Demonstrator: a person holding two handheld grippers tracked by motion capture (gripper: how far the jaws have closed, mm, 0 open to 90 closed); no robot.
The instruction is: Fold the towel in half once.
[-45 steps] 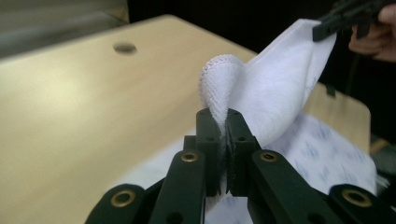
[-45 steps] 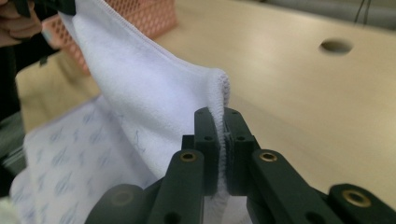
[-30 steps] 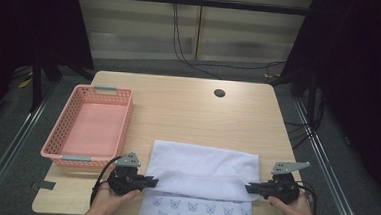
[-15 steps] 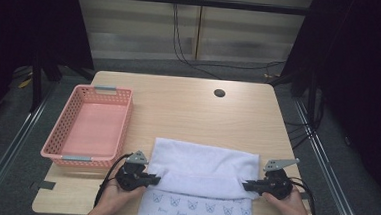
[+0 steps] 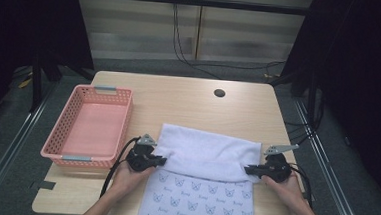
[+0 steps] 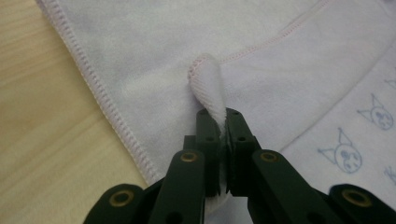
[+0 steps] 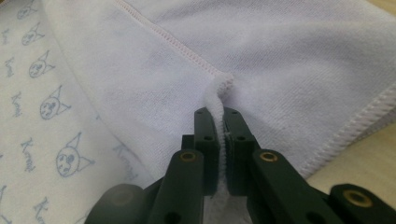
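The towel is spread on the worktop, its folded-over edge pinched at opposite sides by the left claw and right claw, both clamped tight on fabric.

The towel is white on its folded-over plain side, with pale pink stitching along the hems; its other face, toward the near edge, carries a pattern of small blue cat faces and blue lettering. The basket is salmon pink with grey handles. Both tongs are black. The surface is light wood grain.
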